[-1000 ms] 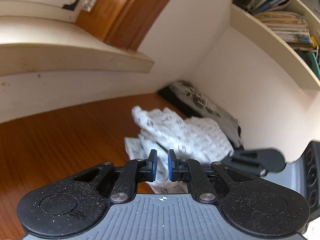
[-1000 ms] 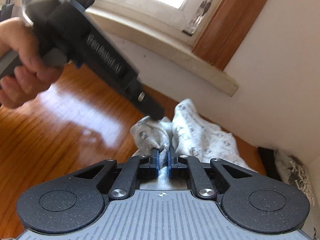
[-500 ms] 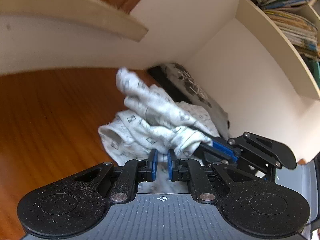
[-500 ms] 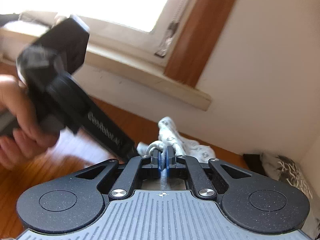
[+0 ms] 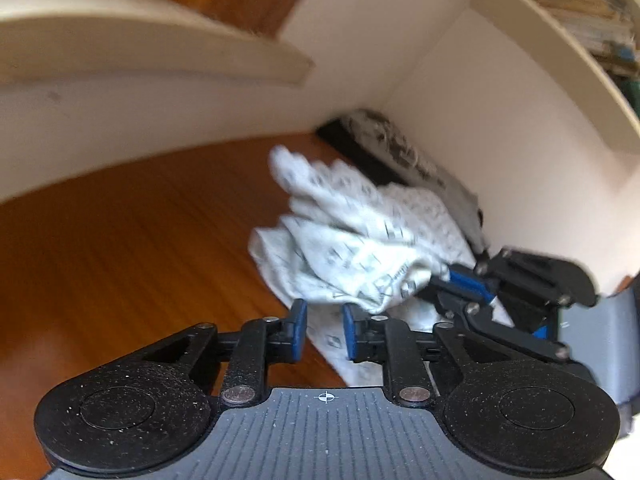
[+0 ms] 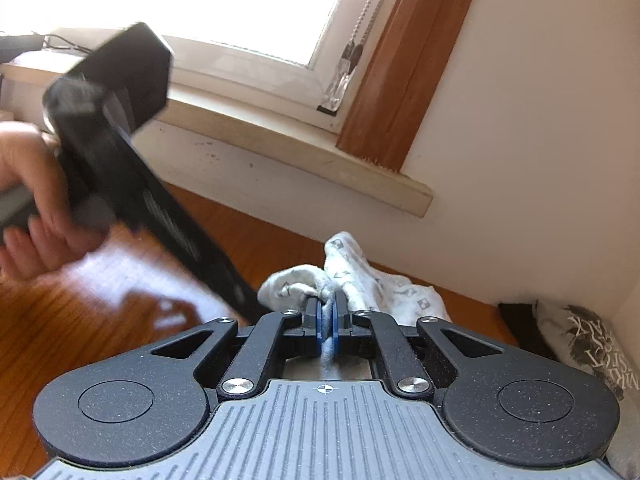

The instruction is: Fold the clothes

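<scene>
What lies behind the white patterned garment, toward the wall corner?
Behind the white patterned garment, a dark printed cloth lies along the wall in the corner. The garment covers its near end, so its full extent is hidden.

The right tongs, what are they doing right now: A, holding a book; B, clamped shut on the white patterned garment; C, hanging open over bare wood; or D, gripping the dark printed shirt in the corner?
B: in the right wrist view the right tongs have their blue pads pinched on a fold of the white patterned garment.
</scene>
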The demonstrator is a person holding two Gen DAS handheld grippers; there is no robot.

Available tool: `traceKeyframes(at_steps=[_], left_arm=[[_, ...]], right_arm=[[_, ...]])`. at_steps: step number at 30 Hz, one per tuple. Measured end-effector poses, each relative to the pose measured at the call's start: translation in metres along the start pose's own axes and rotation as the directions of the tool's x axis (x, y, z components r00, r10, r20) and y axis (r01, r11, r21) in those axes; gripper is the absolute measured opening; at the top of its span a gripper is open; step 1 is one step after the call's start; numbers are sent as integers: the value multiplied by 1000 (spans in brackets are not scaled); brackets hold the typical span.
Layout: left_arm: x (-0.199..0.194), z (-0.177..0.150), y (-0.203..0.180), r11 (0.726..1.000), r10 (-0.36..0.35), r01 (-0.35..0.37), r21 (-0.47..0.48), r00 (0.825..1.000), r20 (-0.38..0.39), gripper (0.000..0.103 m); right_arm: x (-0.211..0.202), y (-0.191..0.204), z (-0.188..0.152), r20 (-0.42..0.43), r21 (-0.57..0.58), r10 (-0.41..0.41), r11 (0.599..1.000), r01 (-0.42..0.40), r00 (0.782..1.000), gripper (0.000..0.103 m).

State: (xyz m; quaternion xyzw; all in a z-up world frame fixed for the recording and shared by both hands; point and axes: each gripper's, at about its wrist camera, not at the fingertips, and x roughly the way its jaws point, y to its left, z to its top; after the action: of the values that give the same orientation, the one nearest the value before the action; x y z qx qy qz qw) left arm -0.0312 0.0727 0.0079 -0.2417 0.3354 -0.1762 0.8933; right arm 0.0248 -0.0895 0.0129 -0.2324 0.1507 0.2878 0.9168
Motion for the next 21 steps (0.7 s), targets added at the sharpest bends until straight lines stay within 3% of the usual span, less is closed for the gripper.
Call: traceKeyframes(at_steps=[5,10,12,18,21], left_arm=[[-27,13,6,998,-24,29,-46,994,103,21],[9,10,-11,999,44,-42,-33,997,61,21],[23,10,-15,998,51,-49,-37,998,46,11],[43,1,-22,999,15,-15,-34,1000,-5,10],[52,-3,-25,999,14,-15,-30,1000,-21,2]], right_arm=[[2,1,-2,-4,-3,7,1000,-8,1000,6],[4,3,0,-6,-5,8,1000,-8,1000,6],[3,3,1,-3,2,2,1000,-2,1000,6],[1,3,5,3,11,-26,1000,26,1000,6],[3,7,3,-4,-16,-44,999,44,999,6]])
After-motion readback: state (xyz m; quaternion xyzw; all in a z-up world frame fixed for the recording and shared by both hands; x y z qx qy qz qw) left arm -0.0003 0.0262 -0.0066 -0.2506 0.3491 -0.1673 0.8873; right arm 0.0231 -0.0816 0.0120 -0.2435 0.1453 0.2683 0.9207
